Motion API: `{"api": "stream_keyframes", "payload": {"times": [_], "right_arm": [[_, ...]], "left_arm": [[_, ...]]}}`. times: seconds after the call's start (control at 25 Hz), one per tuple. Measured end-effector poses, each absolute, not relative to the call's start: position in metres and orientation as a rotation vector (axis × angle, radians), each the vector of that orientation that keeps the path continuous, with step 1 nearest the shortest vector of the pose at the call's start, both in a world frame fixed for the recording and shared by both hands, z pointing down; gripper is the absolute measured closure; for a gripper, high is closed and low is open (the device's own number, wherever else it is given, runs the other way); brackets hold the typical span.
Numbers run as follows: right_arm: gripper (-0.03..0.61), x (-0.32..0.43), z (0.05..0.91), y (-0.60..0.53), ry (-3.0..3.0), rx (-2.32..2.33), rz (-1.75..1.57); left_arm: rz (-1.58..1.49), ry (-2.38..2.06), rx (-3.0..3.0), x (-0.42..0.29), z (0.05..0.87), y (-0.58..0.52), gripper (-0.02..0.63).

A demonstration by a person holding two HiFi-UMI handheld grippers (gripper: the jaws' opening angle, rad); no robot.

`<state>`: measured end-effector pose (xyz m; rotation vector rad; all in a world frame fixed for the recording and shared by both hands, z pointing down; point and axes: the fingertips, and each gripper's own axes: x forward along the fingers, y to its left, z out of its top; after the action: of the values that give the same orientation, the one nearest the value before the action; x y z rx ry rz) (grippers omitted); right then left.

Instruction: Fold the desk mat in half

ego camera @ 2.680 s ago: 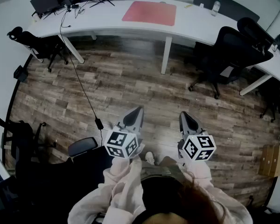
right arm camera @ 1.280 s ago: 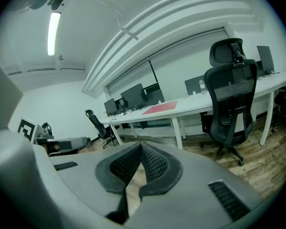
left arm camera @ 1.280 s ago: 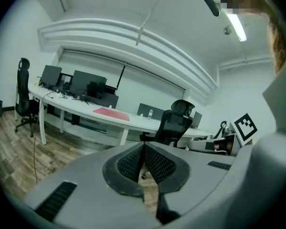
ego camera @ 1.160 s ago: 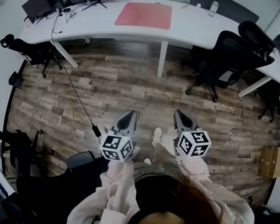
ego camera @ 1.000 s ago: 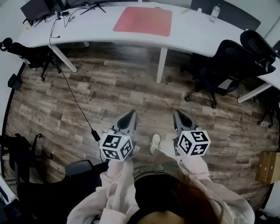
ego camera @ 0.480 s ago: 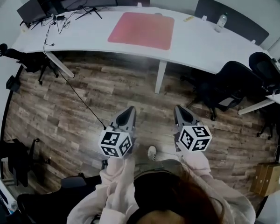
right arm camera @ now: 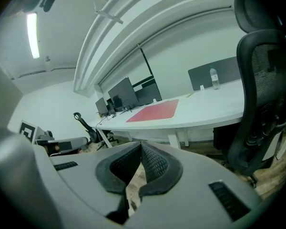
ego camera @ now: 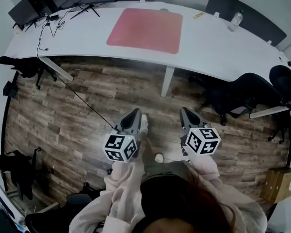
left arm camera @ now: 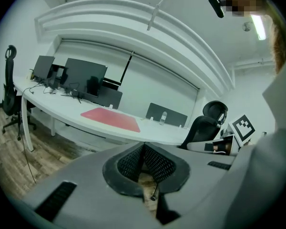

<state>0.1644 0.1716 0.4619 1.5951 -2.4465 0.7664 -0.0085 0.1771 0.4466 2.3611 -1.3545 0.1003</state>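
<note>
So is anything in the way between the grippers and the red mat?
Nothing visible. Only wooden floor lies between the left gripper, the right gripper and the desk holding the desk mat. The black chair stands off right.

A desk mat [ego camera: 144,30] tops the desk [ego camera: 220,43] (bottle [ego camera: 236,20] rightward).

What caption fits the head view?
Left gripper and right gripper, both shut and empty, point toward a white desk where the red desk mat lies flat, unfolded.
</note>
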Motion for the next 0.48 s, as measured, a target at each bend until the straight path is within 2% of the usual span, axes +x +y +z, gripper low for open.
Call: {"api": "stream_keyframes", "payload": {"times": [0.48], "right_arm": [[0.565, 0.153, 0.448, -0.015, -2.343, 1.764, 0.822]], "left_arm": [[0.174, -1.213, 2.448, -0.027, 0.427, -0.028, 0.588]]}}
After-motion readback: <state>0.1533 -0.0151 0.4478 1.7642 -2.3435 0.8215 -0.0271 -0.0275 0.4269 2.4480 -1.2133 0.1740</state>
